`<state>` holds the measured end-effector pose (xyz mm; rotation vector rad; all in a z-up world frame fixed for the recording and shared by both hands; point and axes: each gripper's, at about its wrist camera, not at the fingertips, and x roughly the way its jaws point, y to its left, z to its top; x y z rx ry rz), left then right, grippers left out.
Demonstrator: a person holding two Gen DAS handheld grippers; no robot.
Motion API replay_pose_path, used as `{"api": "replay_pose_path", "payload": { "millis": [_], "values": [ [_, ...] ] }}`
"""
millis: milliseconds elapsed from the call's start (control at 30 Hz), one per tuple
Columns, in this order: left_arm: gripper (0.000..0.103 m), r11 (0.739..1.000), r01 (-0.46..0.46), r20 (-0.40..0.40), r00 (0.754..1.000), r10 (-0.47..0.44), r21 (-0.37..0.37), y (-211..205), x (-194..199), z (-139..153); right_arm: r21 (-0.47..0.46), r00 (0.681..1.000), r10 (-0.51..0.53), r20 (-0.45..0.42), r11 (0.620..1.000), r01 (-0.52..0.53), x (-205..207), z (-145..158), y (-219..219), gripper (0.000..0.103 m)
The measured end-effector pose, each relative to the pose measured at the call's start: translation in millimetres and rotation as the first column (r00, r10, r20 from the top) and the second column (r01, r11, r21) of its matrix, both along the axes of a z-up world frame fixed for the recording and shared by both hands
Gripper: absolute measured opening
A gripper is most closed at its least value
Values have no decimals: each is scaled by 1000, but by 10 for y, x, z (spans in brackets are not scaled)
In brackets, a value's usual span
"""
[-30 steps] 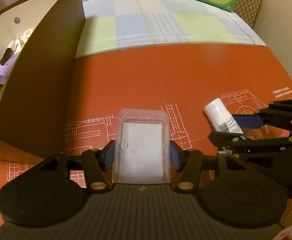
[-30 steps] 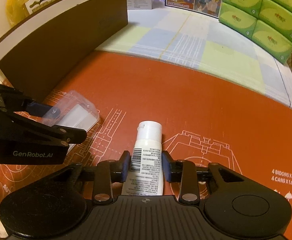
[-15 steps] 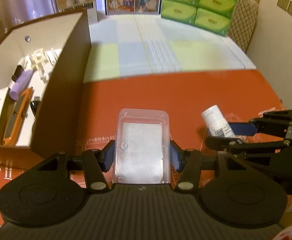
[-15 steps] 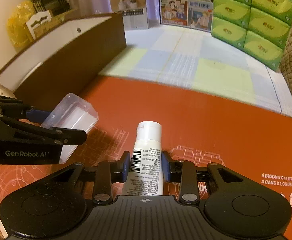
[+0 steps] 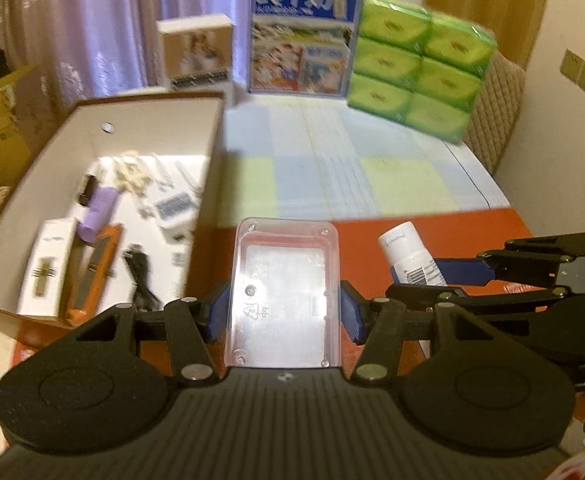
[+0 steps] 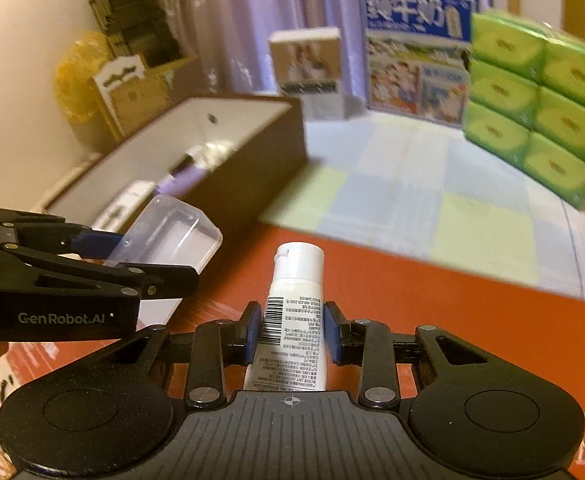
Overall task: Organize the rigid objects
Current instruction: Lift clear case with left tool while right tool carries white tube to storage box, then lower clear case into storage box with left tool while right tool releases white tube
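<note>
A clear plastic case [image 5: 284, 292] is clamped between the blue pads of my left gripper [image 5: 284, 310], held up in the air; from the right wrist view the clear case [image 6: 168, 236] shows at the left in the left gripper [image 6: 132, 256]. My right gripper [image 6: 292, 334] is shut on a white tube [image 6: 292, 320] with a barcode label, cap pointing forward. From the left wrist view the white tube [image 5: 408, 252] and the right gripper [image 5: 452, 276] hang at the right. A brown box with a white inside [image 5: 208, 168] stands to the left, below both grippers.
In the box lie a purple tube [image 5: 98, 214], an orange utility knife [image 5: 90, 276], a white carton [image 5: 46, 268], a black cable [image 5: 140, 272] and small white parts. An orange cardboard sheet [image 6: 472, 320] lies below. Green tissue packs [image 5: 416, 68] and printed cartons [image 5: 300, 36] stand at the back.
Both grippers have risen off the orange sheet with their objects still held. The views tilted up, so the inside of the box and the back of the room now show.
</note>
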<state>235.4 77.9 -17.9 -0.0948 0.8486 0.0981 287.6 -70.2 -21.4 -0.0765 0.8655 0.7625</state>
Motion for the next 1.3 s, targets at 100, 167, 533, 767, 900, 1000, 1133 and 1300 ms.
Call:
{"api": "replay_pose_path", "payload": {
  "millis": [100, 167, 533, 767, 900, 1000, 1133, 1300],
  "values": [
    [52, 999, -37, 21, 999, 36, 15, 188, -49, 107, 32, 999, 34, 0, 999, -34, 9, 110, 165, 30],
    [52, 997, -66, 35, 997, 65, 31, 342, -84, 172, 51, 998, 57, 4, 997, -57, 15, 180, 292, 30],
    [52, 982, -175, 64, 983, 171, 71, 1121, -163, 357, 139, 989, 141, 47, 980, -146, 128, 500, 1156, 30],
    [52, 979, -186, 65, 981, 181, 88, 1515, -71, 394, 146, 987, 149, 67, 977, -157, 255, 548, 1667, 30],
    [52, 980, -180, 52, 983, 176, 85, 1718, 8, 353, 137, 990, 135, 52, 981, -140, 350, 485, 1880, 30],
    [52, 981, -176, 35, 984, 173, 88, 1859, 76, 299, 126, 992, 120, 36, 984, -124, 418, 415, 1990, 30],
    [52, 982, -167, 12, 986, 166, 87, 2012, 148, 222, 111, 995, 97, 8, 989, -97, 516, 319, 2122, 30],
    [52, 986, -150, -12, 988, 152, 77, 2150, 238, 124, 88, 997, 72, -22, 994, -70, 621, 185, 2272, 30]
  ]
}}
